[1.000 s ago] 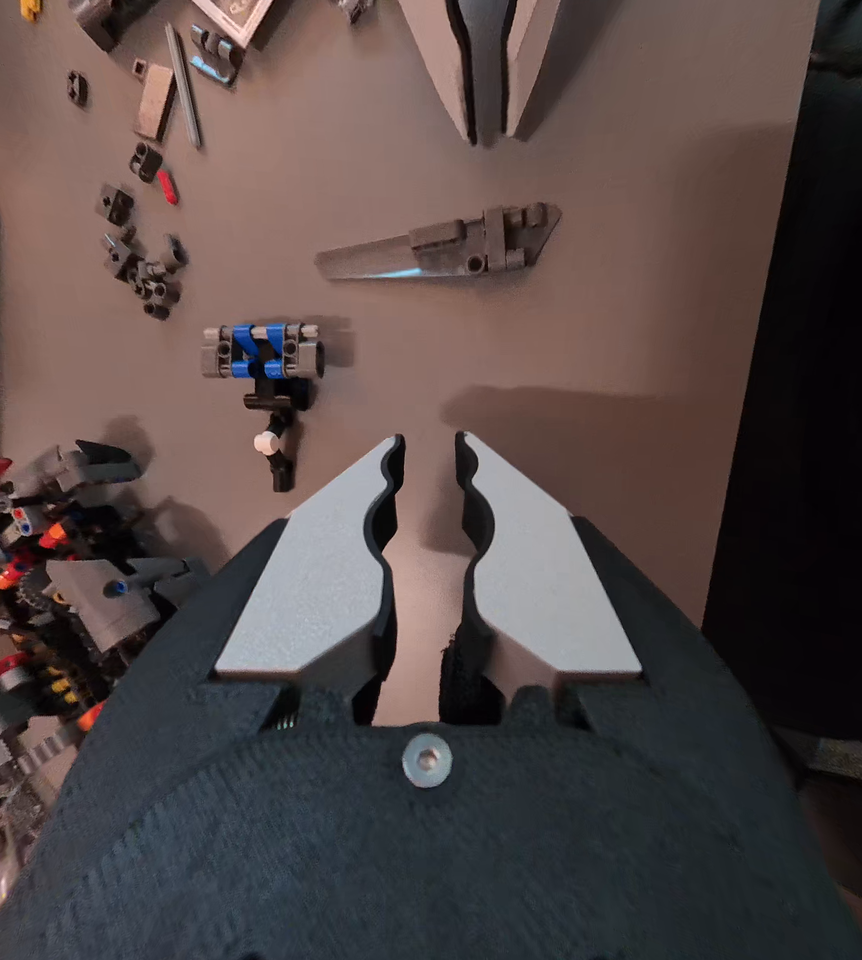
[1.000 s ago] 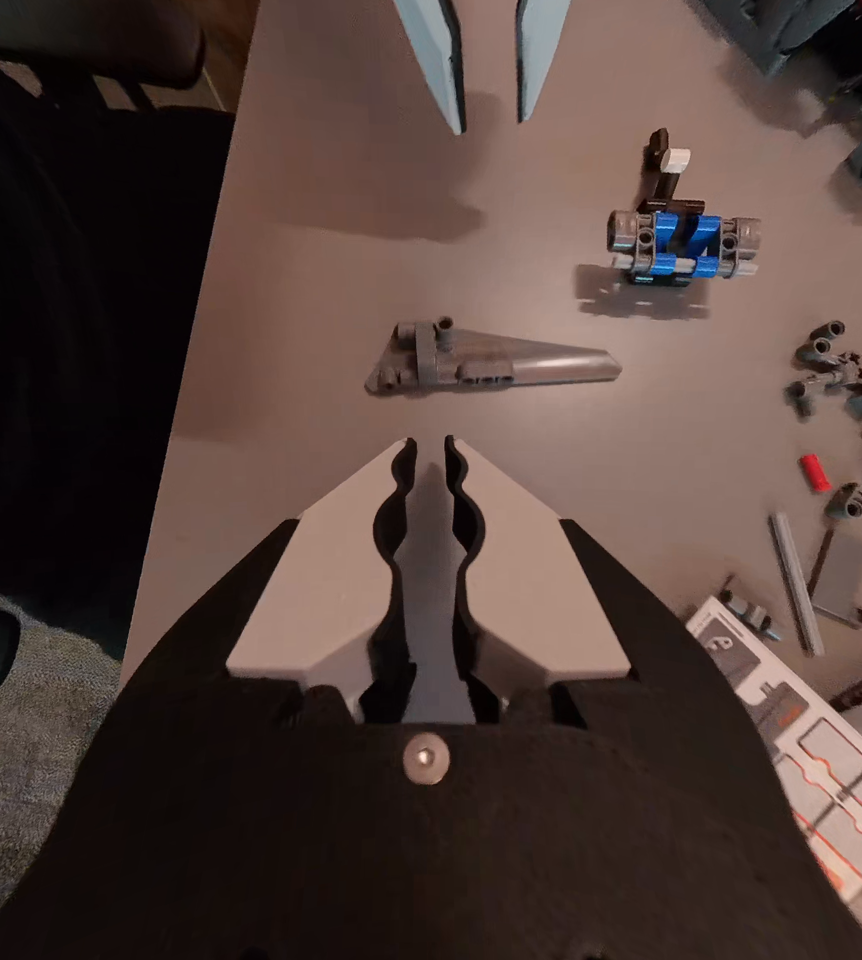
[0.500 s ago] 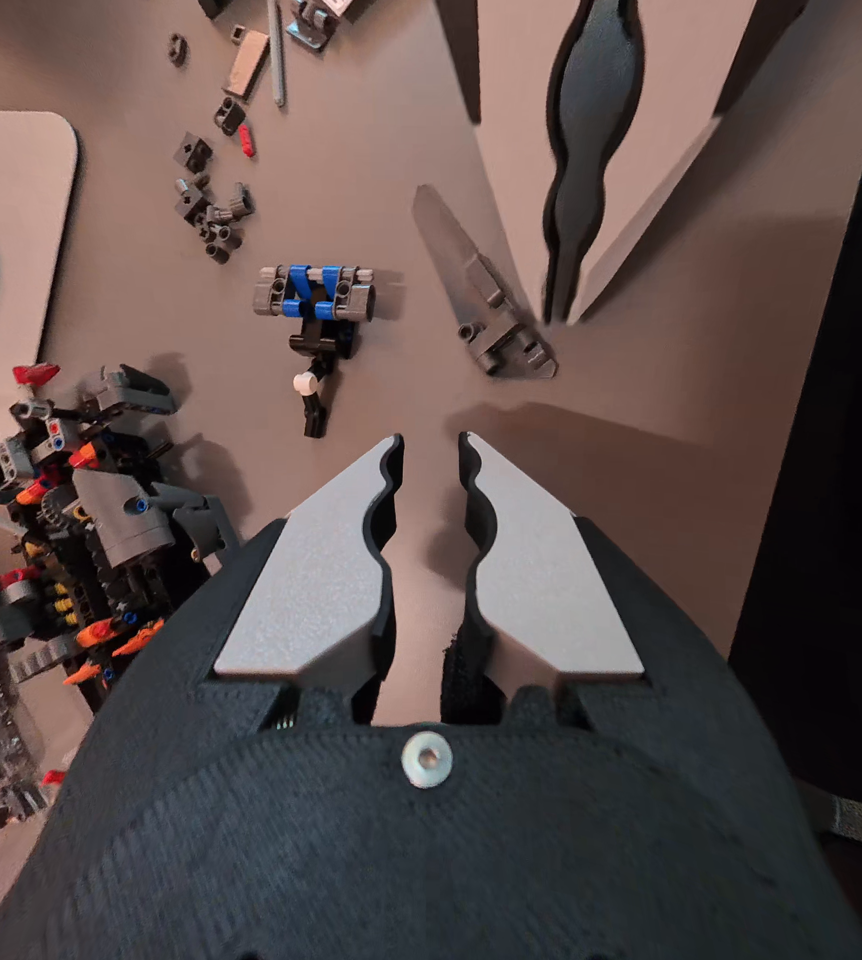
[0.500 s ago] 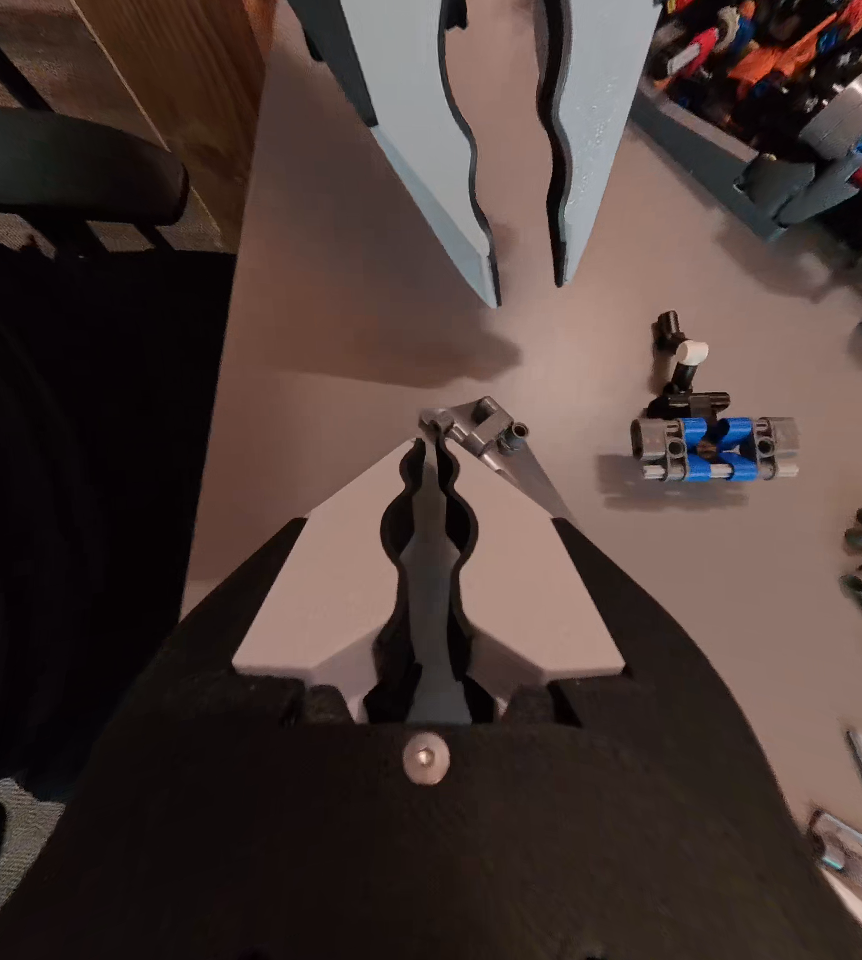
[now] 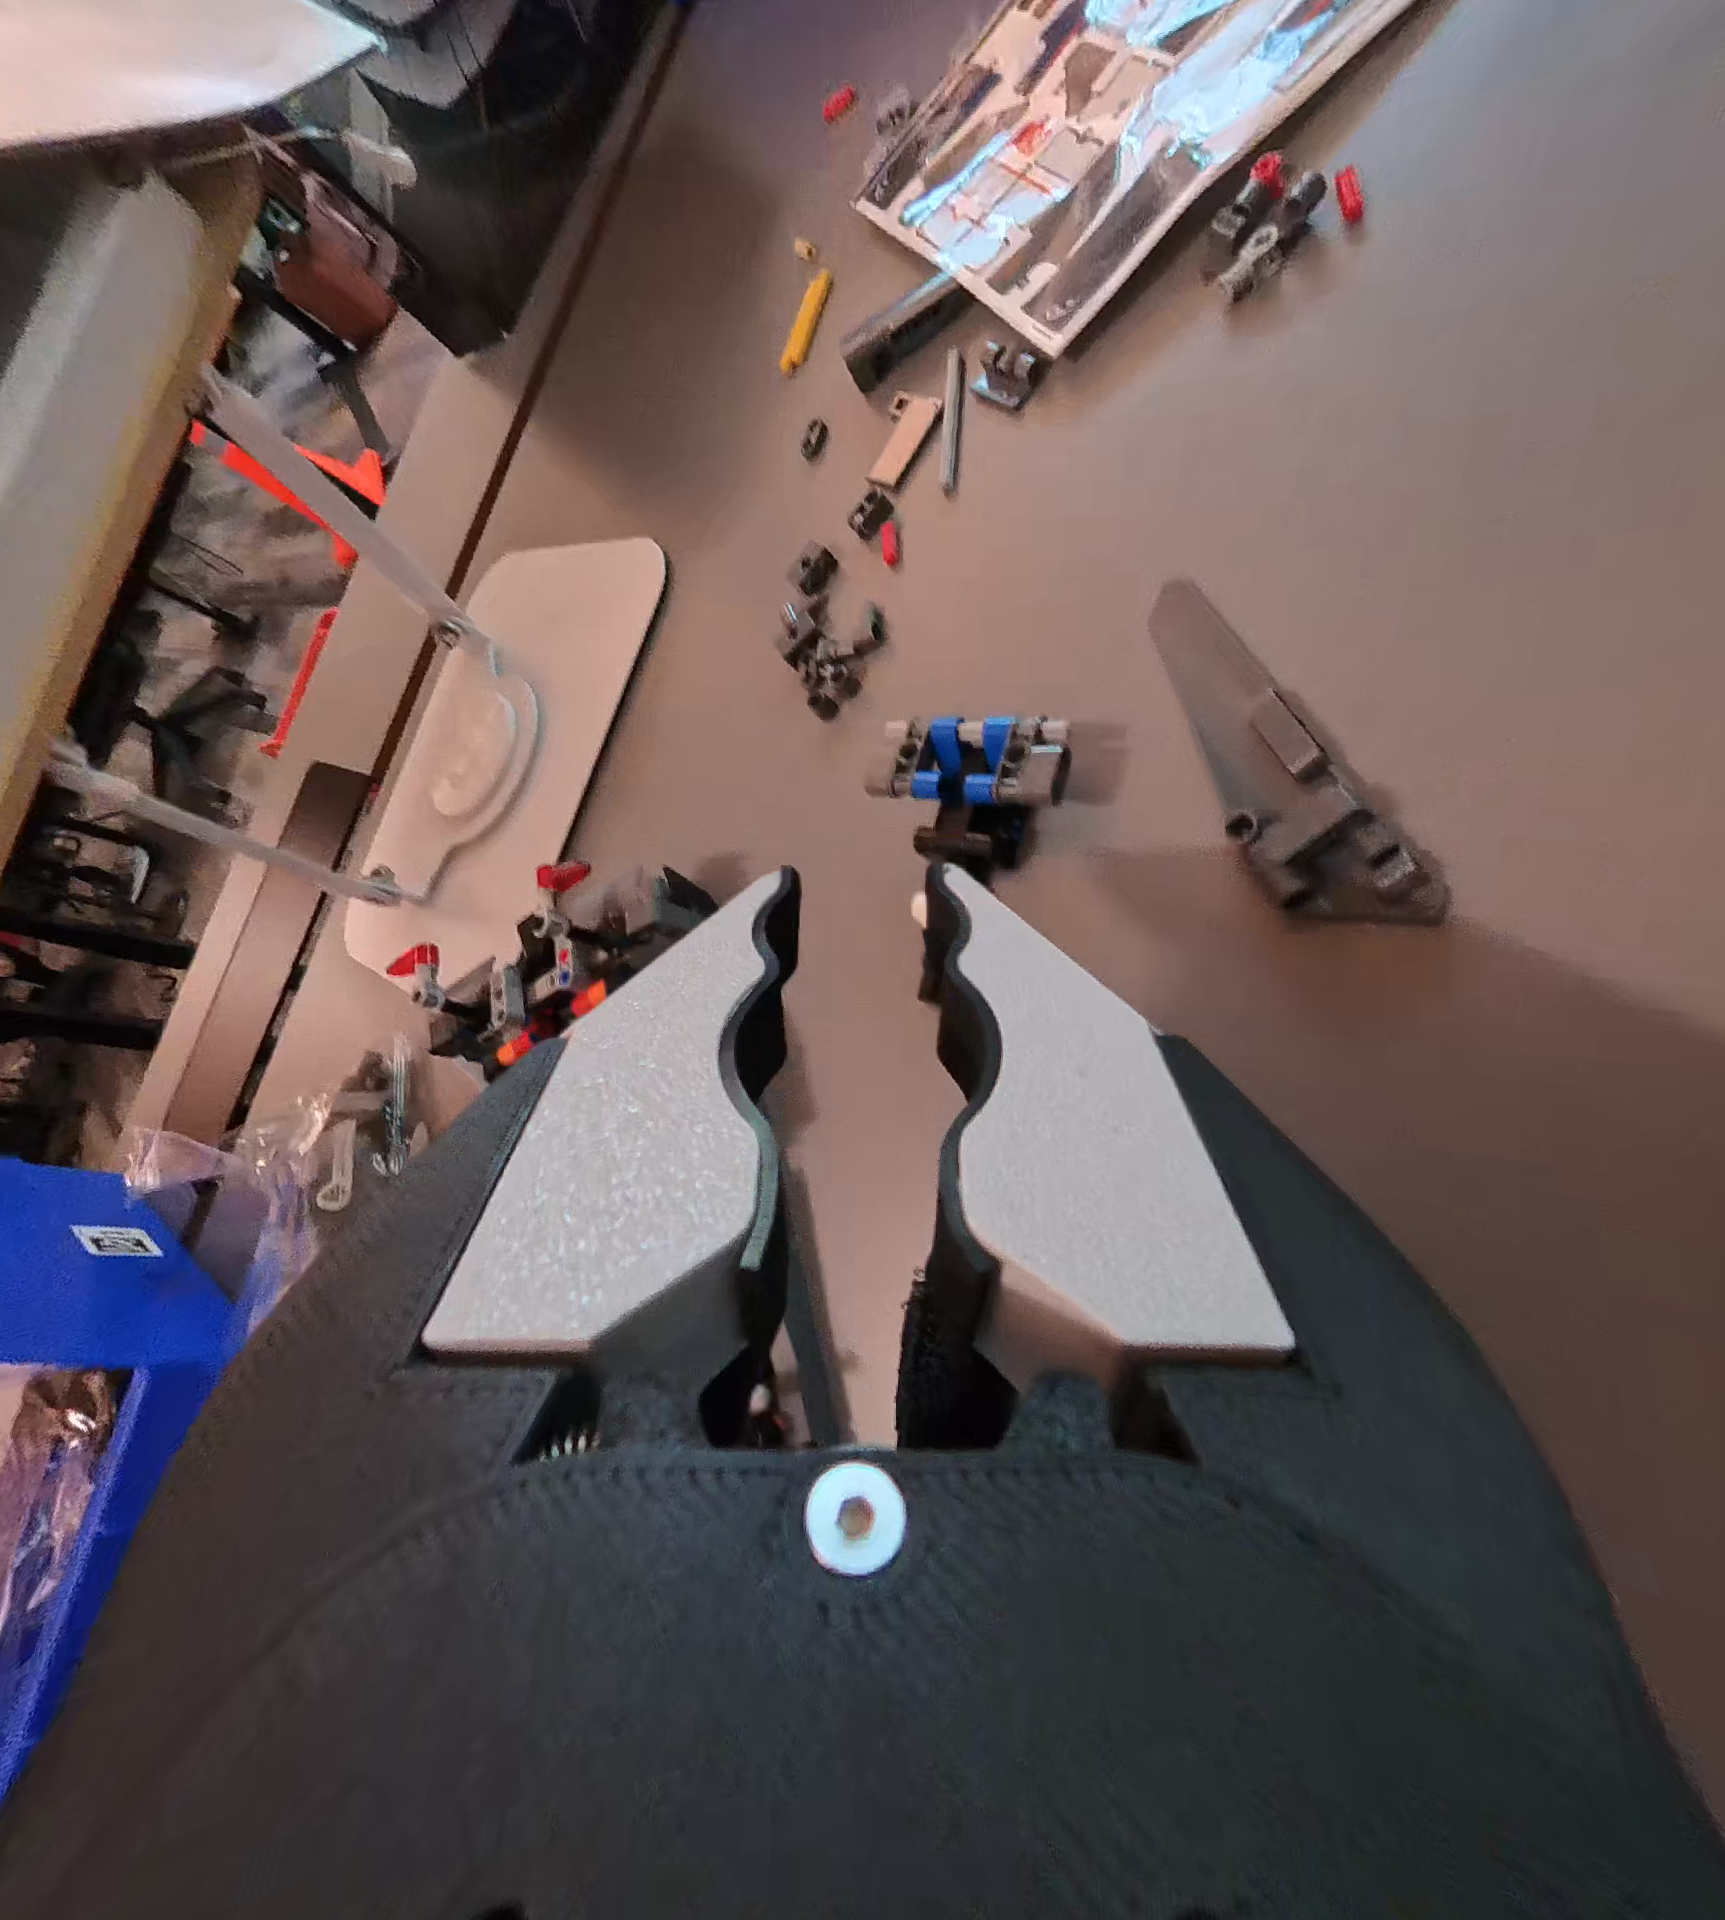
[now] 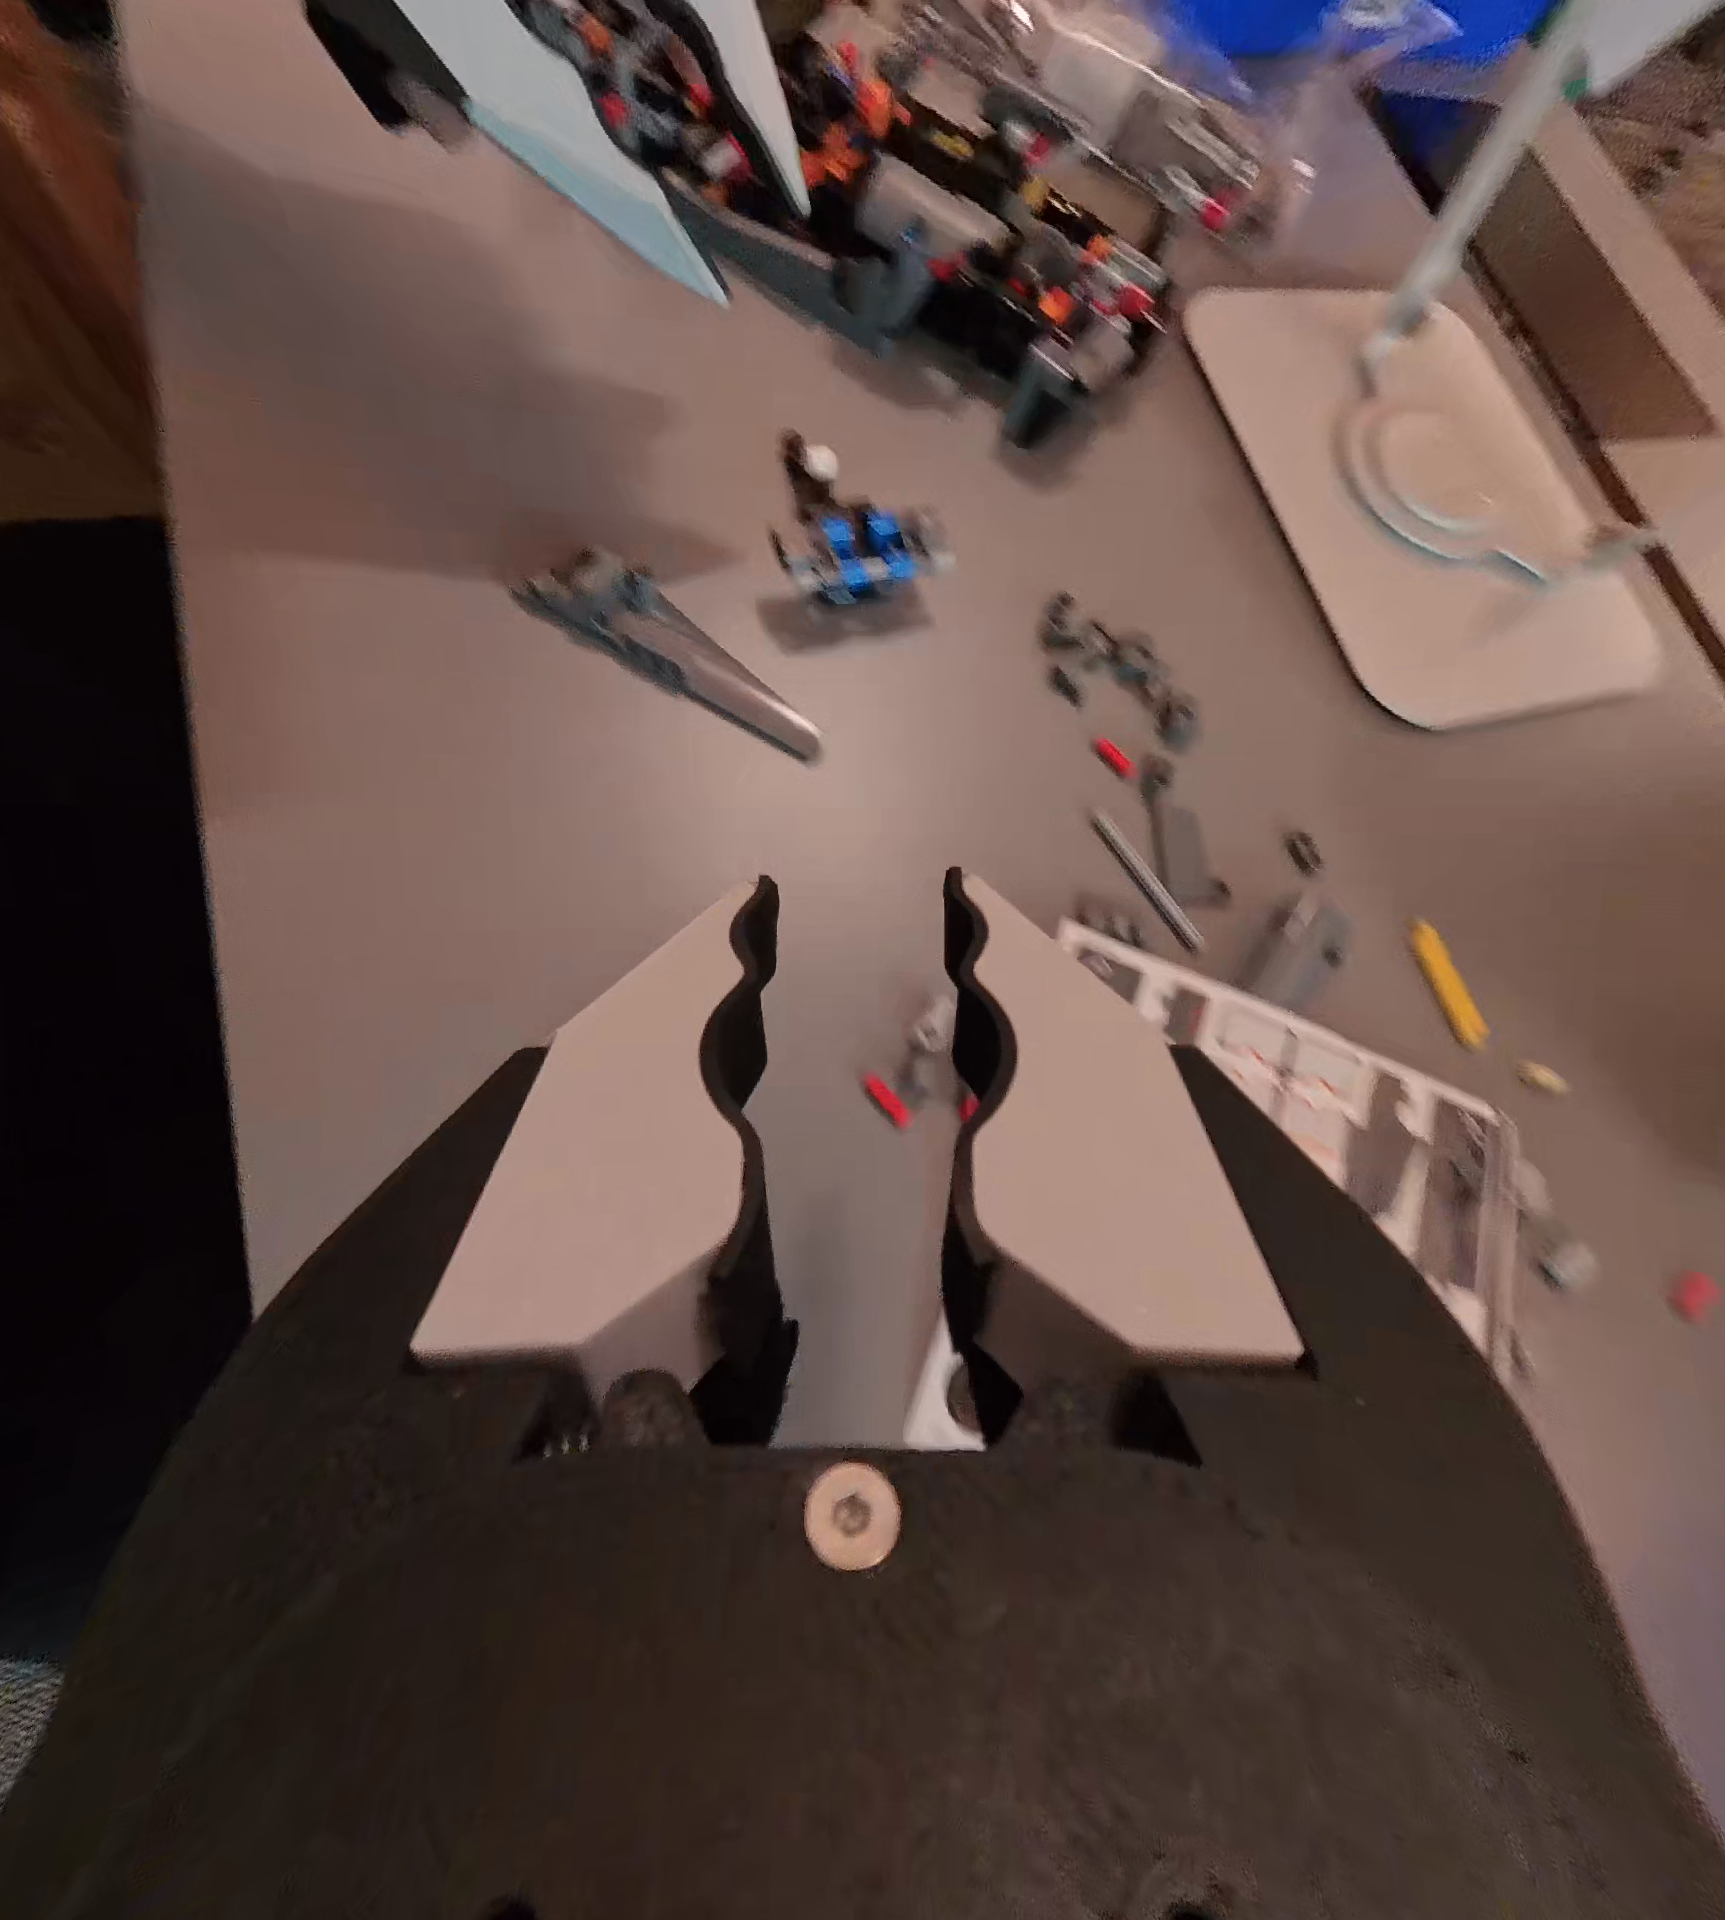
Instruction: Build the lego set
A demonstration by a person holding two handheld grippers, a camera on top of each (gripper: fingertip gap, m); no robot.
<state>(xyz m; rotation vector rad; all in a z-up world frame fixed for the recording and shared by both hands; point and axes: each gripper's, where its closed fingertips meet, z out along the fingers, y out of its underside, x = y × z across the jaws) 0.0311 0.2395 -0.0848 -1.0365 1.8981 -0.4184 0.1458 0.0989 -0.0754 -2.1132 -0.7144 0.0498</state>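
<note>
Up close, the left gripper (image 5: 860, 904) hangs above the brown table (image 5: 1460, 1195) with its two grey fingers parted by a moderate gap and nothing between them. Just past its tips lies the small blue-and-grey Technic assembly (image 5: 967, 761), whose black arm with a white end runs back toward the right fingertip and is partly hidden by it. To the right of that, apart from it, rests the long grey wedge-shaped piece (image 5: 1284, 764), flat on the table with its narrow tip pointing away. Left of the fingers sits the large partly built model (image 5: 546, 971) with red, orange and black parts. Farther out lies a cluster of small dark connectors (image 5: 827, 649), and beyond it the instruction booklet (image 5: 1097, 145) with a yellow axle (image 5: 804, 322) nearby. A blue bin (image 5: 37, 1309) holding plastic bags stands at the lower left, and a pale lamp base (image 5: 546, 707) sits near the table's far edge. The right gripper (image 6: 853, 894) also hovers with its fingers spread fairly wide and empty, over loose red pins (image 6: 884, 1099) and a small grey part. Its view is blurred; ahead of it the wedge piece and the blue assembly lie side by side, not touching, with the big model behind them.
</note>
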